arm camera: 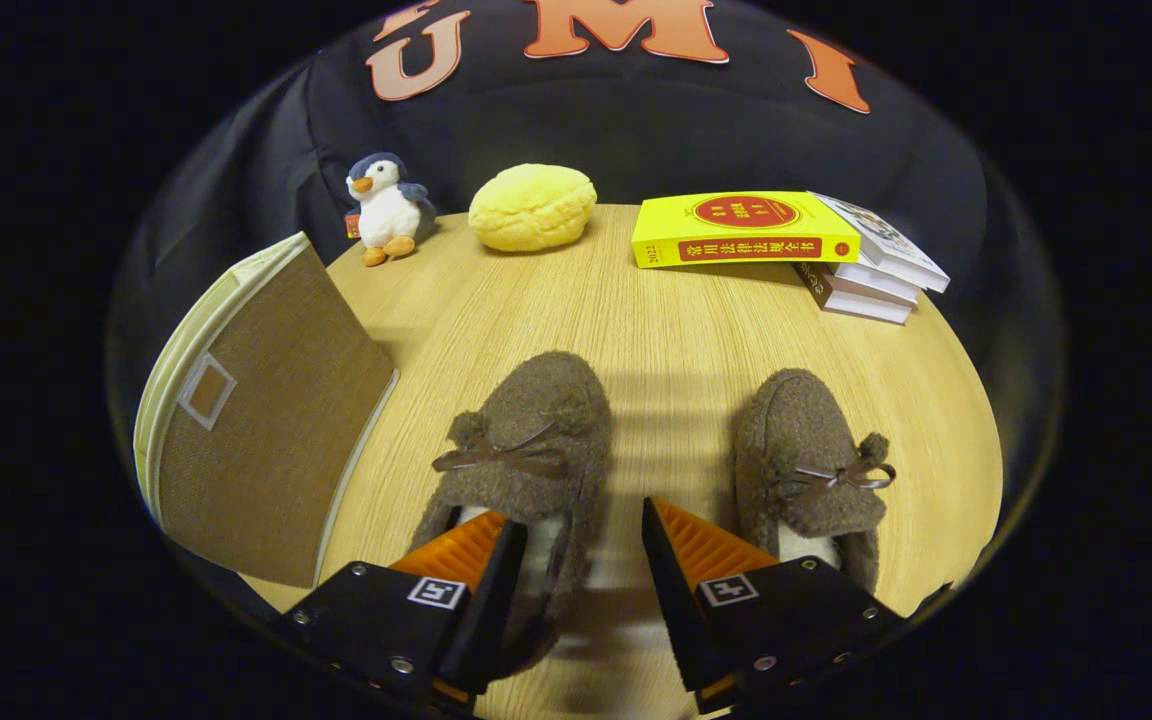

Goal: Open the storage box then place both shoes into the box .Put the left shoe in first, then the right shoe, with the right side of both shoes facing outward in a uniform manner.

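Two brown fuzzy slippers with small bows lie side by side on the wooden table, toes pointing away from me. My gripper is open and low over the shoe nearer the box. One finger is at that shoe's white-lined opening and the other is in the gap between the two shoes, so the shoe's inner side wall lies between them. The other shoe lies just beyond the outer finger, untouched. The storage box, cream-sided with a brown fabric panel, stands beside the shoes with its panel shut.
Along the table's far side are a penguin plush, a yellow bun-shaped cushion and a stack of books with a yellow one on top. Bare wood stretches between the shoes and these things.
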Demonstrator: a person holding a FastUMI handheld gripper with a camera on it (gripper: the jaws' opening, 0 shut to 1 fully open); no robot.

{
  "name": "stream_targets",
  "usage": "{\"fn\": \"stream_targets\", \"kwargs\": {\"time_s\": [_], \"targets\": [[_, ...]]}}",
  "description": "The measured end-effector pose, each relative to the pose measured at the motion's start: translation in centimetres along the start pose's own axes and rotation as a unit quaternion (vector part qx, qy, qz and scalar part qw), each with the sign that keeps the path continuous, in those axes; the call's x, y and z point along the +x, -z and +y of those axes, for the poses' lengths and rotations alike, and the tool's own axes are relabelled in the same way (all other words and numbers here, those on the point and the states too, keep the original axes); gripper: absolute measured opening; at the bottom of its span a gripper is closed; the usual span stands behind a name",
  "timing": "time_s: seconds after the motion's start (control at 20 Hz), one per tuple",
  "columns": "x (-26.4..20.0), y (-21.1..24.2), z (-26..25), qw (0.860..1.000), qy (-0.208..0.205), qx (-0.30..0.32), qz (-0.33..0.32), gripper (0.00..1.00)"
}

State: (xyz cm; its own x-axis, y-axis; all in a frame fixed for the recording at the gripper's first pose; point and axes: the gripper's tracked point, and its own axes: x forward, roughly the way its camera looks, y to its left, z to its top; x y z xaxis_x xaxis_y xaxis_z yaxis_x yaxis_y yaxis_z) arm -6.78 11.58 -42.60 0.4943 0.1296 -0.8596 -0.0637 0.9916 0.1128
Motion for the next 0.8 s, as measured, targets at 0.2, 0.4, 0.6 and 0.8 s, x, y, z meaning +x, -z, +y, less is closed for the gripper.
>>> {"fn": "stream_targets", "kwargs": {"time_s": [0.2,0.4,0.6,0.8], "targets": [[1.5,-0.3,0.4,1.0,0.005,0.004,-0.006,0.36],[1.3,-0.6,0.1,1.0,0.016,0.016,-0.005,0.11],[-0.6,-2.0,1.2,0.999,-0.003,0.041,-0.004,0.04],[-3.9,-4.8,2.8,0.999,-0.01,0.045,-0.012,0.04]]}}
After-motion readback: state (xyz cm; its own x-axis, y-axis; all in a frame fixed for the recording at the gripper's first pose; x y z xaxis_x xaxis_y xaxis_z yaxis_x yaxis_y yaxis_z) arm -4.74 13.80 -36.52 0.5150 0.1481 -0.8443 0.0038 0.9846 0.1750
